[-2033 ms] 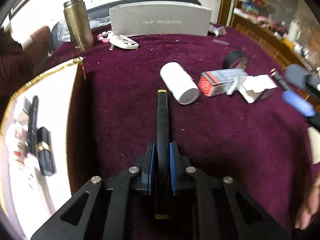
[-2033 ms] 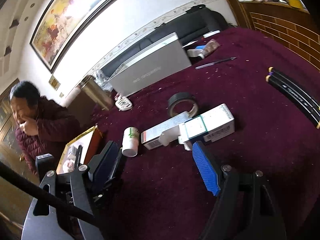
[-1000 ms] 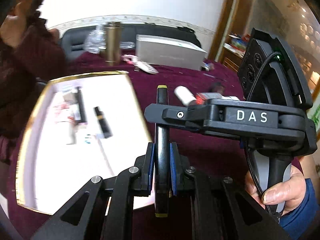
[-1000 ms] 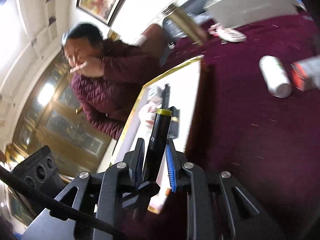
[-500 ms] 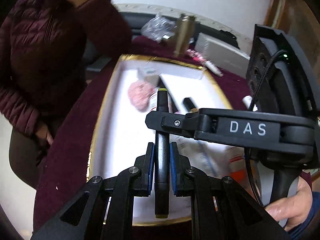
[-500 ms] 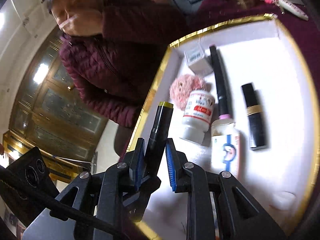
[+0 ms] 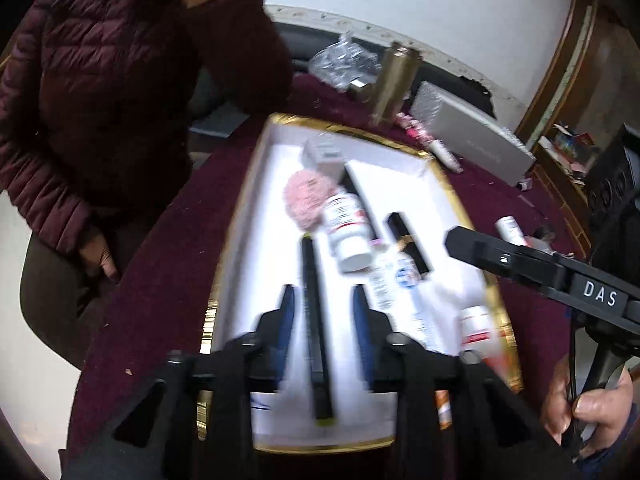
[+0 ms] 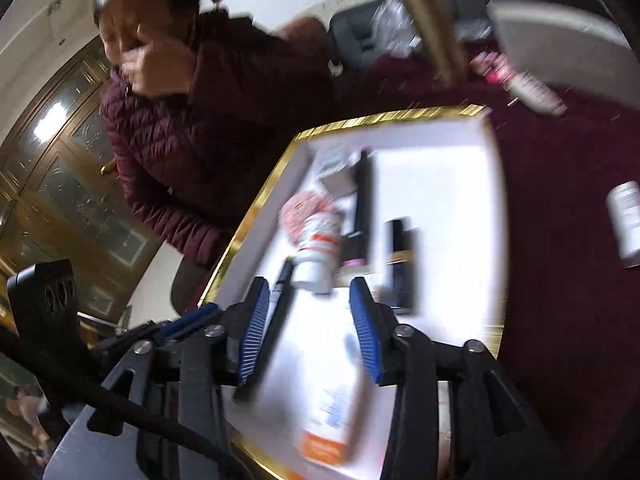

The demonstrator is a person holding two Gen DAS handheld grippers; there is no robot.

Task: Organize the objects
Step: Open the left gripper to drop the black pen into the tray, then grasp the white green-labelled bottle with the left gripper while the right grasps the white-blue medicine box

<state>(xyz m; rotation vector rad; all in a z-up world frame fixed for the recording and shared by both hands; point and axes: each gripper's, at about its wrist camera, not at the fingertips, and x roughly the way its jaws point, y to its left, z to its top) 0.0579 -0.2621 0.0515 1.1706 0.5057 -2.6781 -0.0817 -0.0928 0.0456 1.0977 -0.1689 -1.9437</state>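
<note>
- The step in hand looks like the release: the black marker (image 7: 315,320) lies lengthwise in the white gold-rimmed tray (image 7: 248,216), its yellow end pointing toward six o'clock in the left wrist view.
- The left claw (image 7: 322,312) has just been opening; its blue pads stand apart on either side of the marker with white tray floor showing between pad and marker, so it grips nothing.
- The right claw (image 8: 308,324) has also just been opening. In the right wrist view the marker (image 8: 276,312) lies just beside the pad at nine o'clock; the picture is too blurred to say whether they touch, but the jaws are parted and do not clamp it.
- At twelve to two o'clock of the marker in the left view, already in the tray, are a white pill bottle (image 7: 346,232), a pink fluffy ball (image 7: 306,200), a black lipstick (image 7: 408,244) and a small grey box (image 7: 324,154).
- On the dark red table (image 7: 160,280), another white bottle (image 8: 626,220) lies outside the tray at three o'clock in the right view.
- Next move, as I judge it: lift both claws clear without nudging the marker, then reach for something that is not yet in the tray, such as that bottle.
- A person in a dark red padded jacket (image 7: 100,100) sits at ten o'clock beside the table.
</note>
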